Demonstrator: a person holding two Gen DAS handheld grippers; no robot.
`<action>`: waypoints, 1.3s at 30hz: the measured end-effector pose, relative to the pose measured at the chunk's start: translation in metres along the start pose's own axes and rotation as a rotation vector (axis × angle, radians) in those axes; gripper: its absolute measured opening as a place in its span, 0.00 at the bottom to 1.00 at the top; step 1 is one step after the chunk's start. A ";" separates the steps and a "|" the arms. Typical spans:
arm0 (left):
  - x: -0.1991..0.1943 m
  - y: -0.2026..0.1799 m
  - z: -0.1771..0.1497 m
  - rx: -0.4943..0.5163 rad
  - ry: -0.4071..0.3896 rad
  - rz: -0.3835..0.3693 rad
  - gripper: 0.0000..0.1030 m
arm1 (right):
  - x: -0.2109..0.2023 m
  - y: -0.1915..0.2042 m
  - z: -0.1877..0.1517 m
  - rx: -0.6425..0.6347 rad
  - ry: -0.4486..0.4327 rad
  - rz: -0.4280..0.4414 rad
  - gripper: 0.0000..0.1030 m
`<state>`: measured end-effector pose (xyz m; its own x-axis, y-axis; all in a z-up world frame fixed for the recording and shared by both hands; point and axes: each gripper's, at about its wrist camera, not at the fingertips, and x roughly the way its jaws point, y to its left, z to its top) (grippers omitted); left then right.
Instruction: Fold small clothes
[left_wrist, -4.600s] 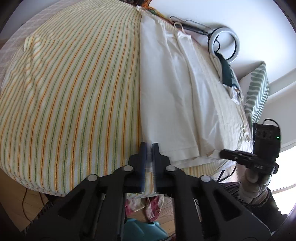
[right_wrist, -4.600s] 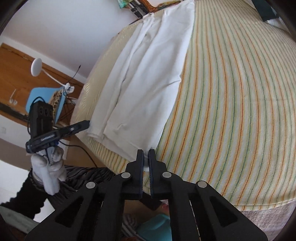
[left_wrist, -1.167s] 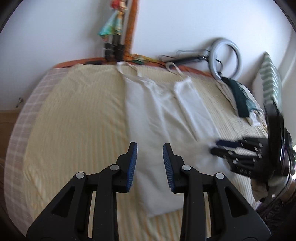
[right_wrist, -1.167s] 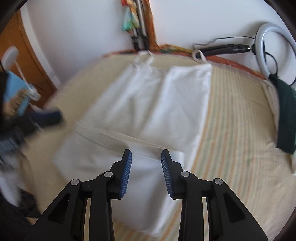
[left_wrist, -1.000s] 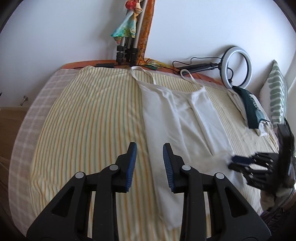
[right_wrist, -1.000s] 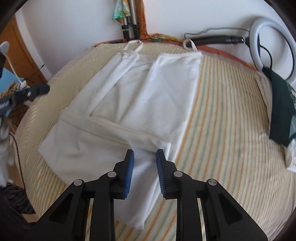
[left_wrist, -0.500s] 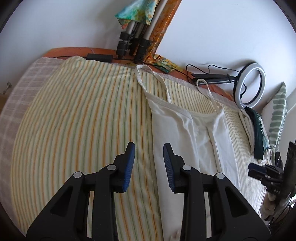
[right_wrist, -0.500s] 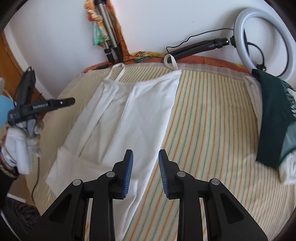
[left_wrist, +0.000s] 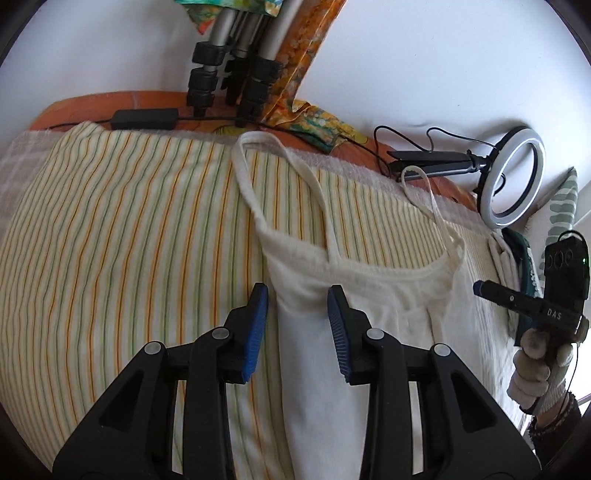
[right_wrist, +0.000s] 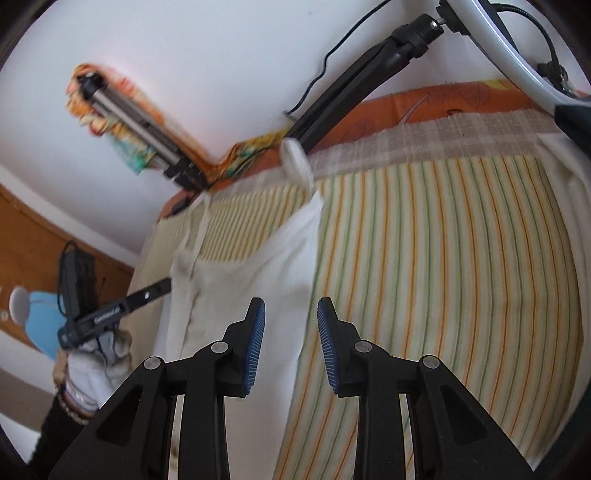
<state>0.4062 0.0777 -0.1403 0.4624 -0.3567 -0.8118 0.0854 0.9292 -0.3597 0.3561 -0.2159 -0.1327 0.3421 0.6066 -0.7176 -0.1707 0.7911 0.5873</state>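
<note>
Between the fingers of our left gripper (left_wrist: 297, 314), which stand apart with nothing clamped, lies the near top corner of the white strappy top (left_wrist: 354, 295), flat on the striped bed (left_wrist: 129, 229). Our right gripper (right_wrist: 290, 321) is also parted and empty, poised over the top's other edge. We judge the lengthwise folds done: both sides look turned in, leaving a long narrow strip. Still left, as we read it, are tucking the two straps (left_wrist: 280, 155) and folding the strip crosswise. Farther off, against the wall, stand a tripod (left_wrist: 229, 55) and a ring light (left_wrist: 513, 177).
</note>
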 end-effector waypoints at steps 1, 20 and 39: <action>0.002 -0.001 0.002 0.006 -0.003 0.005 0.32 | 0.004 -0.001 0.005 -0.002 -0.002 -0.001 0.27; 0.013 -0.018 0.006 0.073 -0.078 0.083 0.02 | 0.035 0.022 0.020 -0.092 -0.015 -0.038 0.03; -0.086 -0.048 -0.027 0.060 -0.169 -0.007 0.02 | -0.038 0.080 -0.006 -0.194 -0.113 -0.031 0.02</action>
<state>0.3390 0.0612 -0.0658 0.6025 -0.3465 -0.7189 0.1389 0.9326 -0.3331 0.3236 -0.1752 -0.0604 0.4495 0.5781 -0.6810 -0.3297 0.8159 0.4749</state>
